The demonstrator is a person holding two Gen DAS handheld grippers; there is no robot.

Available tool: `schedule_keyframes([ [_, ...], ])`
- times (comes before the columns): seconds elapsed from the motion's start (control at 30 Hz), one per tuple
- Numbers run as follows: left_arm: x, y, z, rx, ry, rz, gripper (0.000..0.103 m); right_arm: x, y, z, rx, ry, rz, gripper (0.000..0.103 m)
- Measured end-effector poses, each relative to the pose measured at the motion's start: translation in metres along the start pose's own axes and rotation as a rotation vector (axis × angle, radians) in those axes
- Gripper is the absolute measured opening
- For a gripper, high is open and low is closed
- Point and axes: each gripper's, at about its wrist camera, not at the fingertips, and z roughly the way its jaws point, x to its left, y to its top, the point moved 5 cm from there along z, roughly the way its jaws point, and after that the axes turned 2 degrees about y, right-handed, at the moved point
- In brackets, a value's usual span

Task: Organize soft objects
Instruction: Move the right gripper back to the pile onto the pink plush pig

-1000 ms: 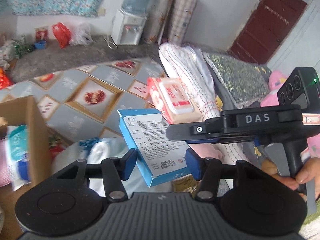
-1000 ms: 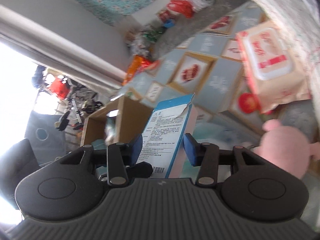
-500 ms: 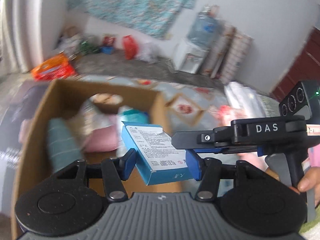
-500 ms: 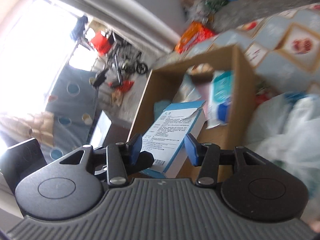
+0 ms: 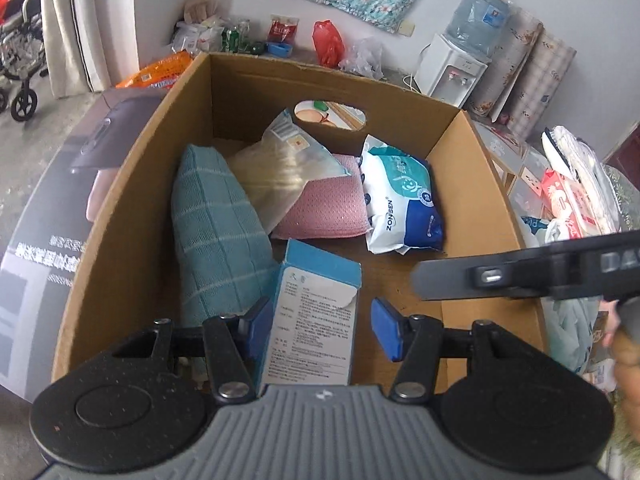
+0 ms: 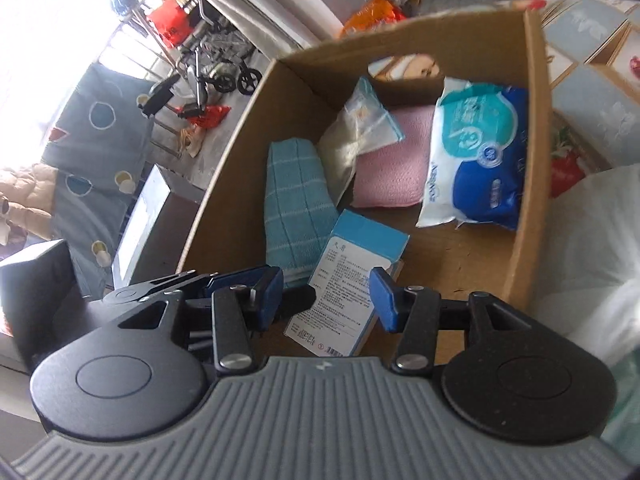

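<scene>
A small blue-and-white carton (image 5: 316,320) stands tilted inside the open cardboard box (image 5: 492,168), leaning on a rolled teal towel (image 5: 212,232). It sits between the fingers of my left gripper (image 5: 322,326), against the left pad, with a gap at the right pad. In the right wrist view the carton (image 6: 352,280) lies between the fingers of my right gripper (image 6: 326,298), and the left pad is clear of it. A pink towel (image 5: 320,212), a clear bag (image 5: 280,168) and a blue wipes pack (image 5: 400,196) lie deeper in the box.
A dark printed box (image 5: 60,200) stands left of the cardboard box. A water dispenser (image 5: 452,76) and a red bag (image 5: 328,44) are by the far wall. A pink wipes pack (image 5: 568,204) and bedding lie right. A wheeled chair (image 6: 216,64) stands beyond.
Both grippers swung left from over the patterned floor mat and bedding to above the cardboard box and dipped down. The carton went with them and now stands lower, inside the box, loose between the pads.
</scene>
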Motion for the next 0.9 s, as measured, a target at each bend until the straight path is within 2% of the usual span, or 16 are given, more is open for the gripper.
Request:
schedule_keyframes([
  [0.13,-0.008,-0.007,-0.005,0.001,-0.033,0.007,0.056,-0.005,-0.003,-0.028,-0.044,0.024,-0.014,0.049],
  [0.27,-0.013,-0.010,-0.012,-0.018,-0.045,0.002,0.058,-0.011,-0.022,-0.066,-0.092,0.035,-0.054,0.051],
  [0.43,-0.034,-0.016,-0.037,-0.076,-0.059,0.044,0.065,-0.027,-0.044,-0.124,-0.188,0.010,-0.100,0.053],
  [0.47,-0.040,-0.017,-0.043,-0.090,-0.060,0.059,0.069,-0.032,-0.047,-0.138,-0.217,-0.007,-0.105,0.055],
  [0.63,-0.088,-0.032,-0.080,-0.204,-0.132,0.150,0.087,-0.063,-0.061,-0.208,-0.360,-0.076,-0.085,0.061],
  [0.77,-0.135,-0.053,-0.101,-0.292,-0.196,0.215,0.094,-0.097,-0.080,-0.256,-0.450,-0.116,-0.043,0.069],
  [0.9,-0.191,-0.082,-0.107,-0.338,-0.257,0.285,0.096,-0.135,-0.106,-0.280,-0.477,-0.157,-0.002,0.071],
])
